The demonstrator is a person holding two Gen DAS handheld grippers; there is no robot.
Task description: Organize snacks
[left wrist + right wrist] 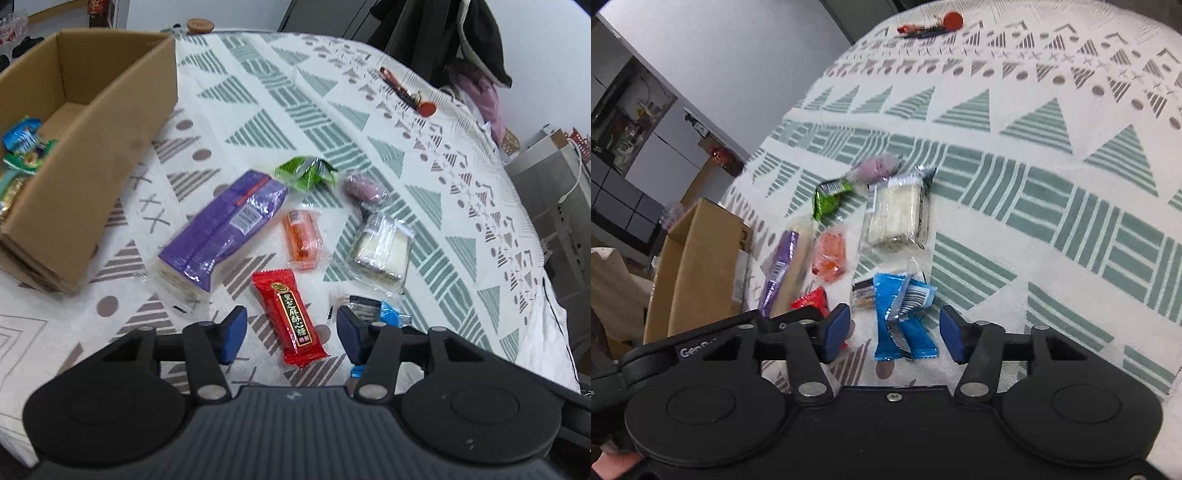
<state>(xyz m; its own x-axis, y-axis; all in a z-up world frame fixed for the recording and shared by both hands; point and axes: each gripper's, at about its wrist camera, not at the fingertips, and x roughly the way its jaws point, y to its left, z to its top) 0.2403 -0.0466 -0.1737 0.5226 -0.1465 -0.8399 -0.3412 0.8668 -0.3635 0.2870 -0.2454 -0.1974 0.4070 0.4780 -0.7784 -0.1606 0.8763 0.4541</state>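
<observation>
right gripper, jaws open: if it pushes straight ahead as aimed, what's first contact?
Most likely the blue snack packet: it lies on the tablecloth between the open fingers of the right gripper, directly ahead. Height above it is unclear from this view.

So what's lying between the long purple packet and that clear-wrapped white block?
A small orange snack in clear wrap lies between the purple packet and the white block; both wrist views show it.
</observation>
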